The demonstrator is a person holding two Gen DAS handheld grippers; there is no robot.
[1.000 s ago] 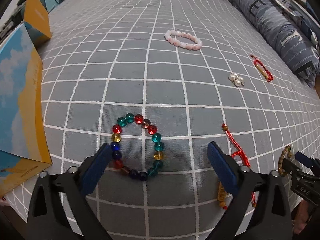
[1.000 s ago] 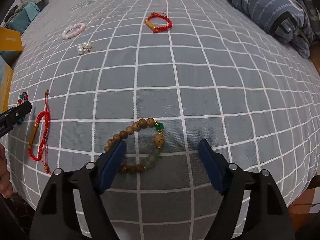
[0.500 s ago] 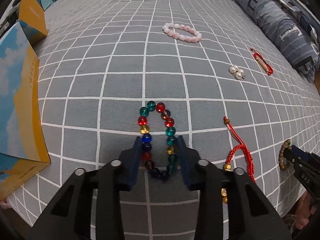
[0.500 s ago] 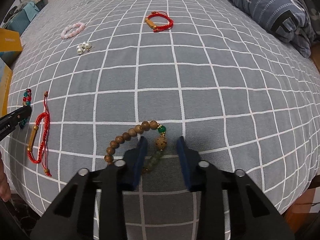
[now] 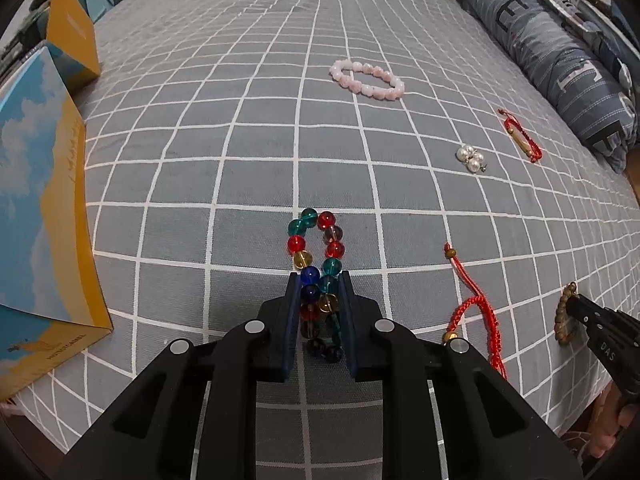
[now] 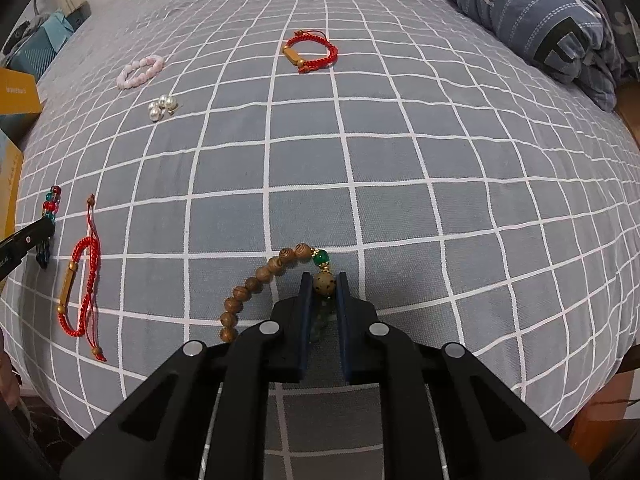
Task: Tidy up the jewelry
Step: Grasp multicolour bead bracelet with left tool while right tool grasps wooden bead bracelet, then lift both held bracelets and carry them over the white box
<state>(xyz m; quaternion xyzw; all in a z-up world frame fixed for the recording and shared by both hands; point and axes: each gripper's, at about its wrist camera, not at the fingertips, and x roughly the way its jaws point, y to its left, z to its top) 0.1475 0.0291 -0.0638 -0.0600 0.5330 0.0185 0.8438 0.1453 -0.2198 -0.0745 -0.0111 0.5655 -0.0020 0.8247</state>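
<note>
On the bed [image 5: 248, 152], covered with a grey checked sheet, the jewelry lay spread apart, so each piece could be taken alone. The left gripper [image 5: 319, 280] had its jaws closed almost fully on the coloured glass bracelet [image 5: 318, 264]; the squeeze pressed the ring into a narrow loop, with its far end lying free on the sheet beyond the tips. The right gripper [image 6: 323, 280] had its jaws nearly closed on the wooden bead bracelet [image 6: 256, 286], gripping it at the speckled bead and the pale green beads, while the brown beads curved out to the left on the sheet. I judged that both bracelets were held near one end so that they would hang down when lifted.

Between the two grippers lay a red cord bracelet [image 6: 82, 280], untouched. Farther off were the pink bead bracelet [image 5: 366, 78], the pearl earrings [image 5: 471, 157] and a second red cord bracelet [image 6: 310, 52], all well apart. At the left edge stood a blue and yellow box [image 5: 36, 200], perhaps the place for the jewelry, though I could not tell this. A folded quilt [image 5: 560, 52] lay along the right side.
</note>
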